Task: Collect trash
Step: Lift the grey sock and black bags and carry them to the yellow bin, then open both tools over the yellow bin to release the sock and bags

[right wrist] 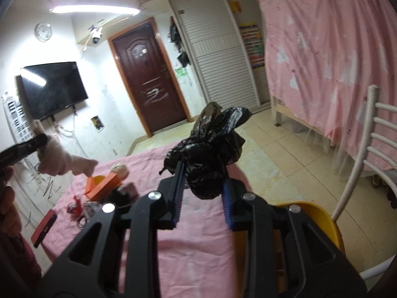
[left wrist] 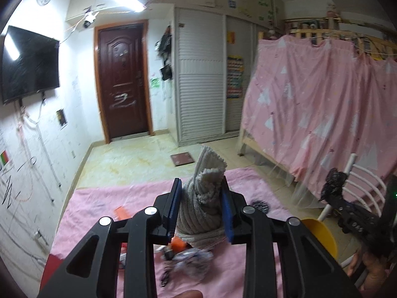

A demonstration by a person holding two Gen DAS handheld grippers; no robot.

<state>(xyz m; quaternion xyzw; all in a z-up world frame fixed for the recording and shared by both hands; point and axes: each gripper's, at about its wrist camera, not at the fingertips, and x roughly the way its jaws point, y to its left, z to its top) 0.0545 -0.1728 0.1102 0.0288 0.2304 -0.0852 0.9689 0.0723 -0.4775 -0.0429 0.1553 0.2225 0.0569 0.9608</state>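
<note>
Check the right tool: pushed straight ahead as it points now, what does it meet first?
Probably nothing near: the right tool, shut on the black bag, points past the pink table's far edge toward floor and door. Depth unclear.

Your left gripper [left wrist: 201, 207] has the cloth [left wrist: 203, 198] between its fingers, above the table [right wrist: 198, 255] — box [right wrist: 103, 186] and wrappers [right wrist: 74, 207] lie on it to your left. Right gripper [right wrist: 203, 191] holds the bag [right wrist: 211, 149]; chair [right wrist: 357, 154] stands right of the table (bed curtain [right wrist: 330, 57] behind it).
</note>
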